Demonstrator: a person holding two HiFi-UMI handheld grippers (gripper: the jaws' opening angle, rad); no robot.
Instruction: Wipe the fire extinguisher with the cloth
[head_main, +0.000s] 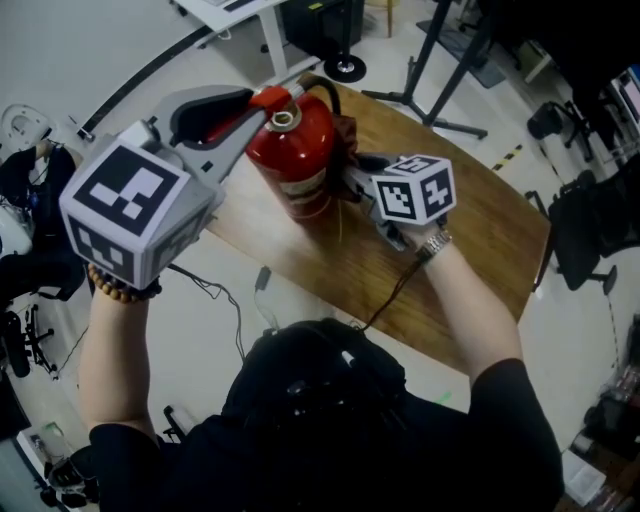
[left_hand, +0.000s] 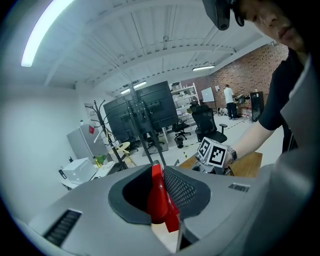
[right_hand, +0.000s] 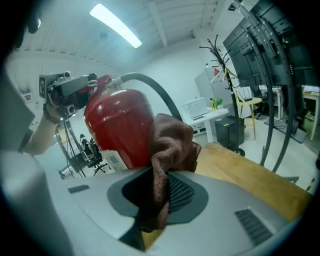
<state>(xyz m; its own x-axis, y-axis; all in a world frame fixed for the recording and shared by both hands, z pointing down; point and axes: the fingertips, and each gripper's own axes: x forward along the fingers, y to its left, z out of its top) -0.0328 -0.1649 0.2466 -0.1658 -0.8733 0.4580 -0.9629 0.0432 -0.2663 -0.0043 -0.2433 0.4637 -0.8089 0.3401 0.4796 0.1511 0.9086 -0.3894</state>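
Wiping appears under way. Left gripper (left_hand: 159, 170) pinches the red lever (left_hand: 160, 197); right gripper (right_hand: 165, 187) clamps a brown terry cloth (right_hand: 171, 142) against the red cylindrical fire extinguisher (head_main: 295, 150), which stands on the wooden table (head_main: 470, 230). Most of the surface is likely still unwiped.

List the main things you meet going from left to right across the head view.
left gripper → extinguisher → right gripper → chair
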